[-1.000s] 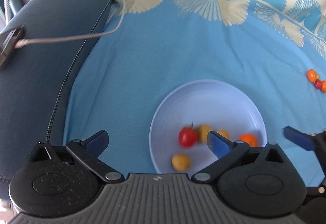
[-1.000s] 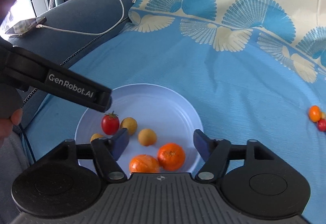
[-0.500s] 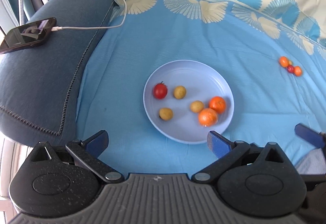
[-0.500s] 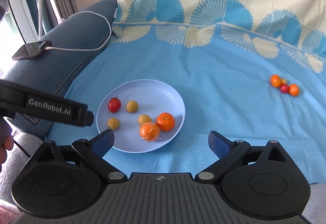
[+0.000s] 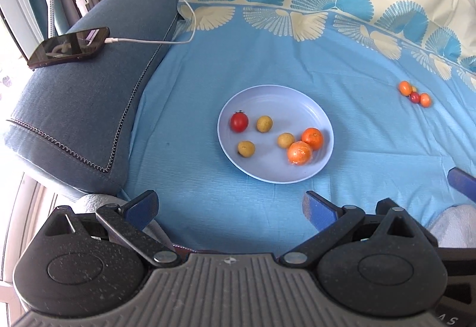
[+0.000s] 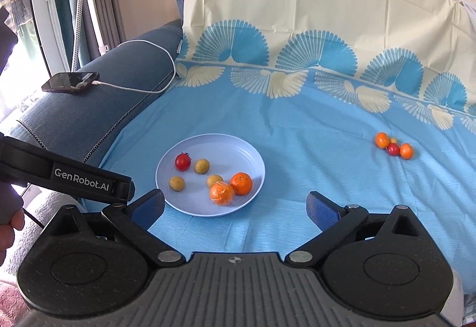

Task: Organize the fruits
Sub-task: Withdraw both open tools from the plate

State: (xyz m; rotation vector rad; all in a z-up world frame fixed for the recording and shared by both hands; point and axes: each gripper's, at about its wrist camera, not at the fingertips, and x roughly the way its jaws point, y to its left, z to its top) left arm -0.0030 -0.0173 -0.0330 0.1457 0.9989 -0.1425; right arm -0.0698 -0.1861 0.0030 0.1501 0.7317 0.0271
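Observation:
A pale blue plate (image 5: 276, 95) (image 6: 208, 142) lies on the blue cloth. It holds a red tomato (image 5: 239, 122) (image 6: 182, 162), three small yellow fruits (image 5: 264, 123) (image 6: 202, 166) and two oranges (image 5: 312, 138) (image 6: 241, 183), one wrapped in plastic (image 5: 299, 152) (image 6: 222, 193). A small cluster of orange and red fruits (image 5: 414, 93) (image 6: 393, 146) lies on the cloth far right. My left gripper (image 5: 230, 208) is open and empty, near side of the plate. My right gripper (image 6: 235, 206) is open and empty, just in front of the plate.
A blue sofa arm (image 5: 77, 95) (image 6: 98, 106) stands at the left with a phone (image 5: 68, 46) (image 6: 70, 82) on a white charging cable (image 5: 166, 14). The cloth rises up the backrest (image 6: 297, 14) behind. The left gripper's body (image 6: 65, 175) shows at the left of the right wrist view.
Both grippers have pulled back and up from the plate, so the plate and fruits look smaller and farther. The wrapped orange now lies in the plate.

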